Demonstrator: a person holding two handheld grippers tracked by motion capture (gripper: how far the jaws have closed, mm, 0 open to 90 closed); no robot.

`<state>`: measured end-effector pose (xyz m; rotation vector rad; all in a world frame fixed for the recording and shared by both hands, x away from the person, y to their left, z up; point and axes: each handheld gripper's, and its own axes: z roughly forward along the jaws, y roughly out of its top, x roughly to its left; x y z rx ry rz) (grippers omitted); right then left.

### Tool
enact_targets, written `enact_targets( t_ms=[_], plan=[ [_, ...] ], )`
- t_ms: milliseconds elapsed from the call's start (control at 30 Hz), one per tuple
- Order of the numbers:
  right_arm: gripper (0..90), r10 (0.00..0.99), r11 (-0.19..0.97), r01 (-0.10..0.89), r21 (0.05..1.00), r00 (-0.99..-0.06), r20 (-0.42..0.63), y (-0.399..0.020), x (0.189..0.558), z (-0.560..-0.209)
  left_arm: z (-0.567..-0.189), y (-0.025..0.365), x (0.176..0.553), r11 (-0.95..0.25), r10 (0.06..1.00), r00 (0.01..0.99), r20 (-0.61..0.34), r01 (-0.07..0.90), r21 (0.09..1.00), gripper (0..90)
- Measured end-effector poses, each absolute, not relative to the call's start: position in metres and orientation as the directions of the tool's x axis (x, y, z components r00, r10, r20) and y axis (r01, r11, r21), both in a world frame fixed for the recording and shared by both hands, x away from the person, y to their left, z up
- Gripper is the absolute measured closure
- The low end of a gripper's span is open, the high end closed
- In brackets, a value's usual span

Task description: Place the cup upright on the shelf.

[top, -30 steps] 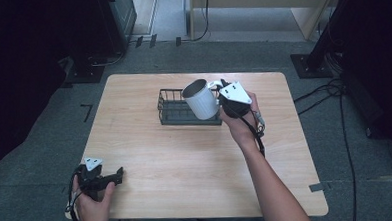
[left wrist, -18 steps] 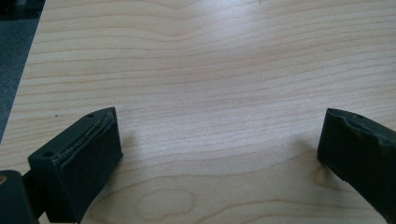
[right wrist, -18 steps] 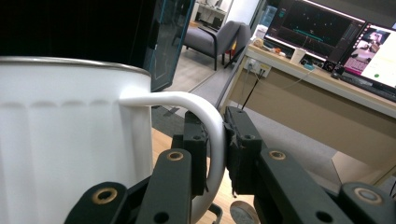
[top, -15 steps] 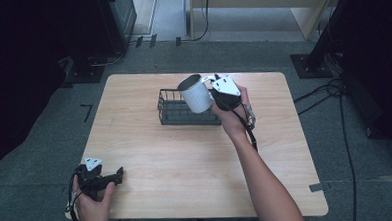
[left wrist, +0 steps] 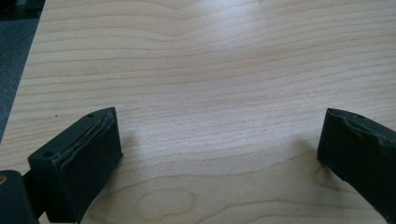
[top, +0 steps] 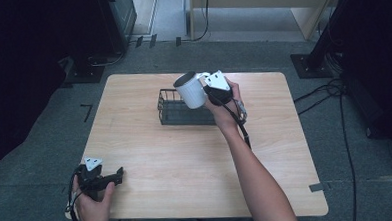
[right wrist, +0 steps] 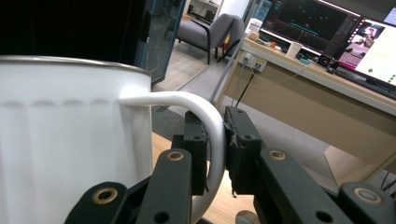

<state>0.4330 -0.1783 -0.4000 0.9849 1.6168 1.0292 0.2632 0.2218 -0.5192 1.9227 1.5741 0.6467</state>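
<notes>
The table (top: 150, 142) was wide and mostly bare, with lots of open wood in front of you and to both sides. The black wire basket (top: 176, 111) sat near the far edge, in the middle, with nothing in it that could be seen.

You held the white mug (top: 190, 89) up in the air, above the right part of the basket, tipped a bit to the side. So I think the picking up was done, and the putting down was left.

Your right gripper (right wrist: 215, 149) had its jaws squeezed tight on the mug's thin handle (right wrist: 212, 126).

Your left gripper (top: 107, 178) rested low at the near left corner, close to the table's edge, with its jaws spread wide and nothing between them. It was well apart from the basket, so it was not in the way.

The basket's thin wire rim was the thing to watch when the mug went down.
</notes>
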Motion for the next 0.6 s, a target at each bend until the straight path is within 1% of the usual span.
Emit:
enact_targets(
  t_ms=[233,367,600],
  plan=[
    [80.1,0.927,0.347,0.144,0.927,-0.205,-0.315,-0.175,0.439,-0.408,-0.519,0.222,0.263,-0.148,0.981,0.192,0.014,0.708,0.691,0.0],
    [80.1,0.929,0.344,0.142,0.928,-0.195,-0.314,-0.177,0.439,-0.412,-0.519,0.222,0.263,-0.148,0.981,0.192,0.014,0.708,0.691,0.0],
    [80.1,0.928,0.344,0.127,0.930,-0.201,-0.315,-0.182,0.435,-0.417,-0.519,0.222,0.263,-0.148,0.981,0.192,0.014,0.708,0.691,0.0]
  ],
)
